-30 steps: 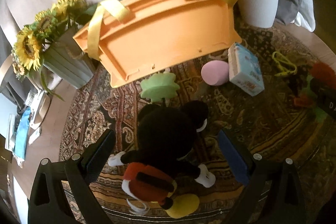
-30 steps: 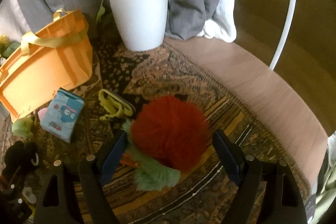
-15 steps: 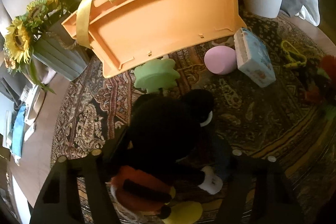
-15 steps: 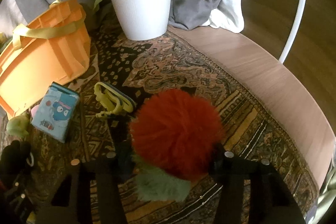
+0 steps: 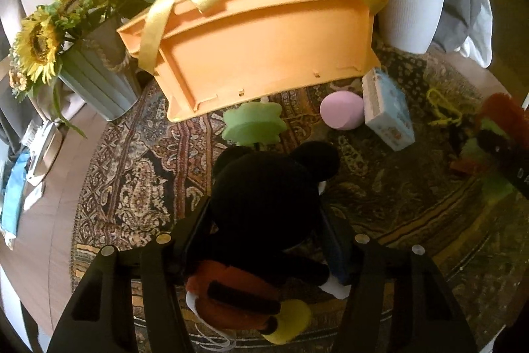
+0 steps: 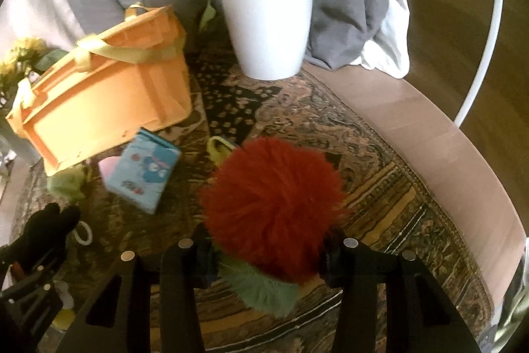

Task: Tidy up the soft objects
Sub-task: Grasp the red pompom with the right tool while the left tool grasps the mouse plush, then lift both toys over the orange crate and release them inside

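Observation:
My left gripper [image 5: 264,240] is shut on a black mouse plush [image 5: 267,194] with red shorts and yellow shoes, held above the rug. My right gripper [image 6: 267,253] is shut on a red furry plush [image 6: 274,207] with a green fuzzy part below it. The orange basket [image 5: 258,55] with yellow handles stands at the back; it also shows in the right wrist view [image 6: 99,108]. On the rug in front of it lie a green foam flower [image 5: 253,128], a pink ball [image 5: 342,114] and a blue printed pack [image 5: 388,118].
A white plant pot [image 6: 267,28] stands to the right of the basket. A grey pot of sunflowers [image 5: 99,75] stands to its left. A yellow strap [image 5: 443,111] lies on the patterned rug [image 5: 396,204]. Grey cloth hangs behind.
Both grippers have closed on their plush toys and lifted them slightly. Both views have moved closer to the basket.

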`<control>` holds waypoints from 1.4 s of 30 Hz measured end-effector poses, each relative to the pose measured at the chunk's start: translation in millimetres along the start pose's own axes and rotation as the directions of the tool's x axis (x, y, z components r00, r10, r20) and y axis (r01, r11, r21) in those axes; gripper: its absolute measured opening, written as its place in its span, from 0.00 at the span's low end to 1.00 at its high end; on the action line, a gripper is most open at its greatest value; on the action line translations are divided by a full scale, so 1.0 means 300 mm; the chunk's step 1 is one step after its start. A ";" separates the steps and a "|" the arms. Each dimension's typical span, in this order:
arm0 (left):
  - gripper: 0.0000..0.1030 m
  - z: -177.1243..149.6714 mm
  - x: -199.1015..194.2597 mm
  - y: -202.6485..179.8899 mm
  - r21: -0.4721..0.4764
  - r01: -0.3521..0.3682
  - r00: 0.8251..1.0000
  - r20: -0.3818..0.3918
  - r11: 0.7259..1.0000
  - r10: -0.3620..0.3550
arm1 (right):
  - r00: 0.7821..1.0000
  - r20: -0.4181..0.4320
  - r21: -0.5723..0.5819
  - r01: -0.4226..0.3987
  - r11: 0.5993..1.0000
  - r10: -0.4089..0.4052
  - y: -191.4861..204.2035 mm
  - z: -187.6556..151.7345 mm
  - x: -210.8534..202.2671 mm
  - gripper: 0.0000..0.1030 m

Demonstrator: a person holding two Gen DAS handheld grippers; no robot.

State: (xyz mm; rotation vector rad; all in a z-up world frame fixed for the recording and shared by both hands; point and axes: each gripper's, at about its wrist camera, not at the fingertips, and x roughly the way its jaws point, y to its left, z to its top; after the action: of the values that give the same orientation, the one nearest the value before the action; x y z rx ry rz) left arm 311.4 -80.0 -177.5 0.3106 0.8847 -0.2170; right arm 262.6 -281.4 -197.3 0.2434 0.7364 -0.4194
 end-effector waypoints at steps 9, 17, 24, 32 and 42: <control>0.58 0.022 -0.130 0.043 -0.035 0.026 0.997 0.079 0.999 -0.023 | 0.997 0.034 -0.043 -0.067 0.997 0.068 0.039 0.016 -0.096 0.45; 0.58 0.054 -0.232 0.092 -0.082 0.039 0.988 0.149 0.996 -0.027 | 0.988 0.090 -0.086 -0.118 0.989 0.126 0.083 0.049 -0.192 0.45; 0.58 0.087 -0.310 0.131 -0.110 0.037 0.976 0.217 0.993 -0.012 | 0.974 0.144 -0.117 -0.160 0.980 0.176 0.128 0.089 -0.266 0.45; 0.58 0.154 -0.390 0.170 -0.125 0.048 0.951 0.309 0.991 -0.007 | 0.945 0.210 -0.118 -0.232 0.966 0.252 0.154 0.172 -0.351 0.45; 0.58 0.262 -0.463 0.214 -0.130 0.052 0.909 0.417 0.990 0.007 | 0.914 0.293 -0.134 -0.249 0.959 0.279 0.192 0.288 -0.416 0.45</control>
State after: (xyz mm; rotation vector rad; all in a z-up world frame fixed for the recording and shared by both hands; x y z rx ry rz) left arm 302.7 -39.9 -10.5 0.1152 0.4755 -0.2315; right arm 257.3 -225.7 -44.8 0.1796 0.4044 -0.1571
